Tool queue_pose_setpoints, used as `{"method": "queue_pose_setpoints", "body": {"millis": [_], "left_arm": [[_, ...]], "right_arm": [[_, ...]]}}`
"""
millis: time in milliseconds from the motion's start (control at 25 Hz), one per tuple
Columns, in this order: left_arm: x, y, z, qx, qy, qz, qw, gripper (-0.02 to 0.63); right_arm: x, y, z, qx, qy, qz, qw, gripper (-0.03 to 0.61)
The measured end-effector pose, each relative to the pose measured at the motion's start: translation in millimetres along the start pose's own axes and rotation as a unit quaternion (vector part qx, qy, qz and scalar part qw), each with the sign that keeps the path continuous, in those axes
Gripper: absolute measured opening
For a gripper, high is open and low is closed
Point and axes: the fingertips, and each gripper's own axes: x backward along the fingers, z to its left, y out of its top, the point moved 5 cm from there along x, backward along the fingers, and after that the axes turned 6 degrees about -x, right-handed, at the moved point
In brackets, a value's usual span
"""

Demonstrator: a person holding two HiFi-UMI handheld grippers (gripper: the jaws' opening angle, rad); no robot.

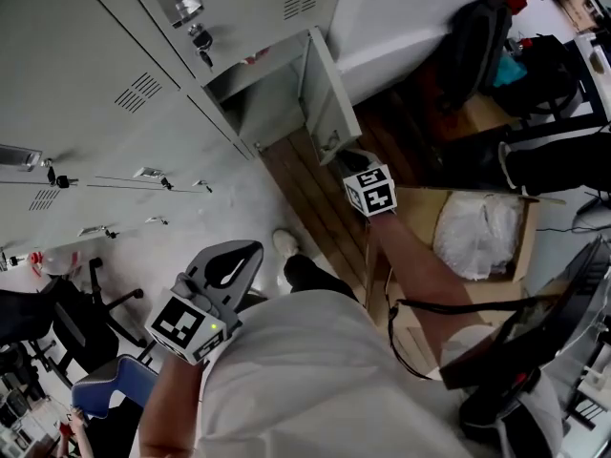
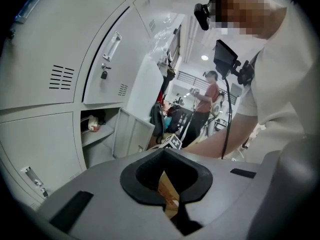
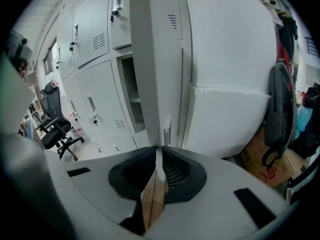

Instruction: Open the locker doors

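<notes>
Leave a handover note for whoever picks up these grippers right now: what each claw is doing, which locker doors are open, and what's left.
Left claw: shut, empty, held back from the lockers.
Right claw: shut on the free edge of the end door, by the white wall.
Done: that door is swung wide and its compartment is showing.
Left: the other doors in view are closed, some with keys in the locks. A sensible next step is to release this door and move to the neighbouring one.
</notes>
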Motion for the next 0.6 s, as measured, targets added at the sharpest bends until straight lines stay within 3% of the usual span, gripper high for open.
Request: {"method": "queue_pose_setpoints", "body": {"millis": [600], "left_arm": [[-15, 10, -4, -0.006, -0.006, 0.007, 0.9999, 0.009]], "right_arm": [[15, -1, -79, 0.001, -0.026, 0.011, 1.0, 0.041]]}}
